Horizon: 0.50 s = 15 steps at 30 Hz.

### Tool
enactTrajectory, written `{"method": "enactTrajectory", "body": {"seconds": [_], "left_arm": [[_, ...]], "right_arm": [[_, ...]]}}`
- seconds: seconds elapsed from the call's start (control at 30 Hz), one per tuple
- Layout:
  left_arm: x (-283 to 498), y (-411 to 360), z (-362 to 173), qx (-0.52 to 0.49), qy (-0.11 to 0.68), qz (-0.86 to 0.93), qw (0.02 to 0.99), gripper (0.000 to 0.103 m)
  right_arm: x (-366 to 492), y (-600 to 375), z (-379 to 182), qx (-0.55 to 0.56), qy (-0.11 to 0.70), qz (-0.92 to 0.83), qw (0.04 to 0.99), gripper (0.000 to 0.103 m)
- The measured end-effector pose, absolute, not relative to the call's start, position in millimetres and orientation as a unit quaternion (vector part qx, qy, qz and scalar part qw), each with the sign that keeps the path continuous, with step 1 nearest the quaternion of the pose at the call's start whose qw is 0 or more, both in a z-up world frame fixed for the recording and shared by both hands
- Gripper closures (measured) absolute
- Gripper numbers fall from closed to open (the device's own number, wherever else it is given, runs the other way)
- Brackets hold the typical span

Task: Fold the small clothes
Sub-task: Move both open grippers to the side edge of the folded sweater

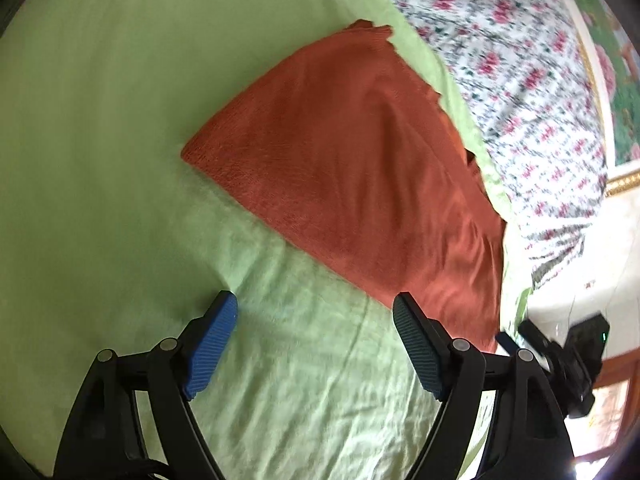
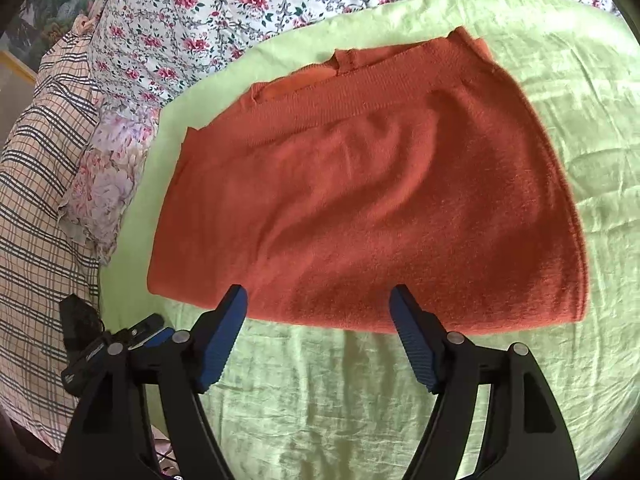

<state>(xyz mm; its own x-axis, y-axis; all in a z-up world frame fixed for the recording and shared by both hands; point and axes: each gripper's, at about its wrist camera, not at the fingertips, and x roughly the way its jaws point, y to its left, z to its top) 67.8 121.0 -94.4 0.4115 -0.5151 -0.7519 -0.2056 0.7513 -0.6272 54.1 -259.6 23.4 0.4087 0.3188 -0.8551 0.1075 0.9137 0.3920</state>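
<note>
A rust-orange knitted garment [image 2: 360, 200], folded into a flat, roughly rectangular pad, lies on a light green wrinkled sheet [image 2: 340, 400] spread over the bed. Its ribbed band and a small inner flap sit along the far side, close to the sheet's far edge, where a white quilt printed with pink flowers [image 2: 240, 0] begins. A checked cloth of beige with dark lines [image 2: 36, 200] lies bunched beyond the sheet's left edge in the right wrist view.

The right tool [image 2: 318, 300], black with blue ribbed pads, hangs over the near folded edge of the garment. Its jaws are spread wide and nothing is between them; both tips stand above the near hem, the left one close to the garment's near left corner. Whether the pads touch the knit cannot be told.

The left tool [image 1: 314, 304], of the same make, is also spread apart and empty. It sits above bare green sheet just short of the garment: in its own view the right pad's tip overlaps the garment's lower edge, while the left pad is over plain sheet, apart from the cloth. The garment stretches away from it up and to the right, toward the flowered quilt. Part of each tool shows at the edge of the other's view, beside the garment's end
</note>
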Motion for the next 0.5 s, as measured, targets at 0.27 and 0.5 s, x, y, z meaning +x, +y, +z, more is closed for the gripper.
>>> {"method": "enactTrajectory", "body": {"seconds": [0.27, 0.5], "left_arm": [[98.4, 112.6, -98.7, -0.343, 0.491, -0.083, 0.797, 0.004], [133.4, 119.3, -96.2, -0.335, 0.477, -0.055, 0.81, 0.022]], "right_arm": [[51.6, -272.4, 18.2, 0.221, 0.538, 0.059, 0.811, 0.029], [60.2, -280.4, 9.3, 0.231, 0.542, 0.06, 0.806, 0.029]]}}
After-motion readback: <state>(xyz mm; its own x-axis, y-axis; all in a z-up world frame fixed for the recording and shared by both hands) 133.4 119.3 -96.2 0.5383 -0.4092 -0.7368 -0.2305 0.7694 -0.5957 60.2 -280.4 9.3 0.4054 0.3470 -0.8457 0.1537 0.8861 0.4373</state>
